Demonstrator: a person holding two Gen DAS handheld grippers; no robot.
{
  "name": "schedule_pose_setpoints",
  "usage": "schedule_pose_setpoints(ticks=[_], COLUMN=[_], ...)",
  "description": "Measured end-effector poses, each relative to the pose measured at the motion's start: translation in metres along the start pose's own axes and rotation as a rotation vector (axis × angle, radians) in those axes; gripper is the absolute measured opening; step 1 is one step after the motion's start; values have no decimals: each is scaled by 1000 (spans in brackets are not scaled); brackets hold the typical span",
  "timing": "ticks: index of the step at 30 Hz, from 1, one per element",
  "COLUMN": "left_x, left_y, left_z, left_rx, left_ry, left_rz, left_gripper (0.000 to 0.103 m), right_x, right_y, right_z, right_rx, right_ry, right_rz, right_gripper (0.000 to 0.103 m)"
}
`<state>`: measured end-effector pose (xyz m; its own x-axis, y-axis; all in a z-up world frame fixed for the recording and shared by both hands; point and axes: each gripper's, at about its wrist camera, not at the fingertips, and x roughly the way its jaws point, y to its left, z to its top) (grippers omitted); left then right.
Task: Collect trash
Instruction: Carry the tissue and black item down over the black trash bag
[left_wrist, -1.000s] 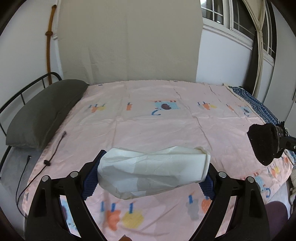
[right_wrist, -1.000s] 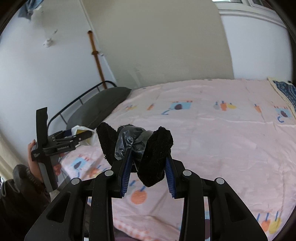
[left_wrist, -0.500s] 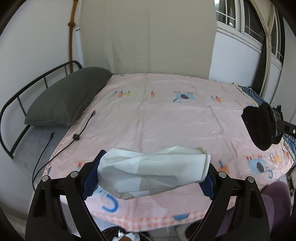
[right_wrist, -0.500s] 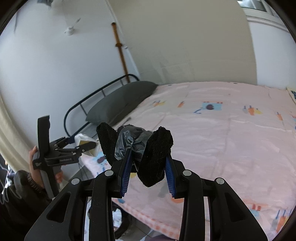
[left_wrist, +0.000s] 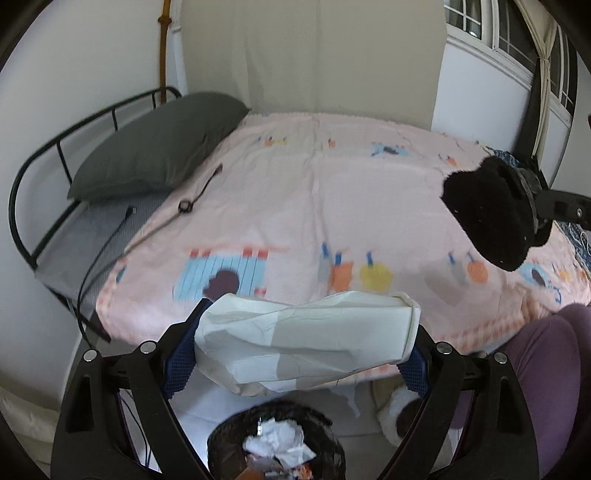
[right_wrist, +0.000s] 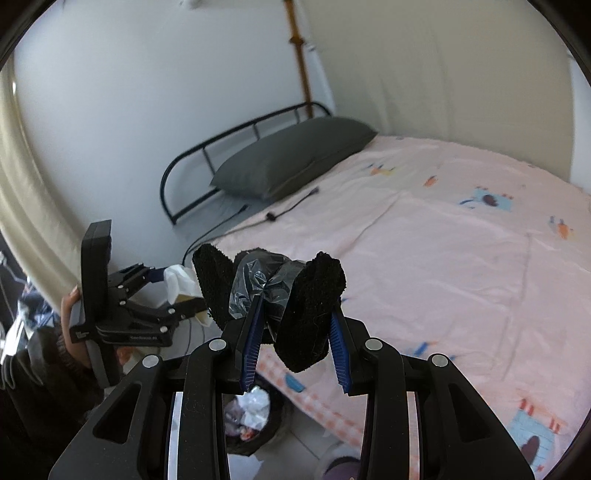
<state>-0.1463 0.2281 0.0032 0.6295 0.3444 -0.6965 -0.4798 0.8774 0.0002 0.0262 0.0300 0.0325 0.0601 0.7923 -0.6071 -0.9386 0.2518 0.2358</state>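
My left gripper (left_wrist: 304, 341) is shut on a crumpled white paper bag (left_wrist: 295, 354) that lies crosswise between its blue pads, at the bed's near edge. Directly below it on the floor stands a black-lined trash bin (left_wrist: 225, 439) holding crumpled white paper. My right gripper (right_wrist: 295, 310) is shut on a black fuzzy cloth (right_wrist: 310, 317) bunched with crumpled grey plastic film (right_wrist: 255, 280). The same bin (right_wrist: 279, 424) shows beneath the right gripper. The left wrist view has the black cloth (left_wrist: 491, 218) hanging at the right. The right wrist view has the left gripper (right_wrist: 173, 291) and its paper bag (right_wrist: 181, 282) at the left.
A bed with a pink patterned sheet (left_wrist: 332, 206) fills both views, with a grey pillow (left_wrist: 159, 155), a black metal headboard (left_wrist: 44, 166) and a black cable (left_wrist: 184, 206) at its left. A person's purple-clad leg (left_wrist: 546, 369) and a fluffy white slipper (left_wrist: 399, 410) are by the bin.
Both grippers have drawn back from over the bed to its near edge and dipped. The trash bin has come into view below them. Both grips are unchanged.
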Motion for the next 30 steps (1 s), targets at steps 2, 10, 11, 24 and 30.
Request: schedule_pose_setpoints(ticks=[2, 10, 11, 24, 30], left_x=[1, 3, 4, 24, 41], left_y=[5, 27, 30, 48, 54], left_z=[-11, -54, -59, -130, -162], left_rx=[-8, -42, -44, -50, -47], left_ry=[19, 93, 103, 258, 343], left_rz=[2, 14, 14, 0, -9], left_gripper=[87, 87, 87, 87, 87], right_x=[12, 59, 67, 134, 167], right_y=[11, 48, 52, 96, 110], right_z=[-3, -16, -18, -65, -88], right_rx=[-19, -70, -74, -141, -164], right_ry=[25, 124, 139, 313, 400], right_rz=[14, 62, 69, 80, 70], right_gripper=[32, 32, 32, 32, 33])
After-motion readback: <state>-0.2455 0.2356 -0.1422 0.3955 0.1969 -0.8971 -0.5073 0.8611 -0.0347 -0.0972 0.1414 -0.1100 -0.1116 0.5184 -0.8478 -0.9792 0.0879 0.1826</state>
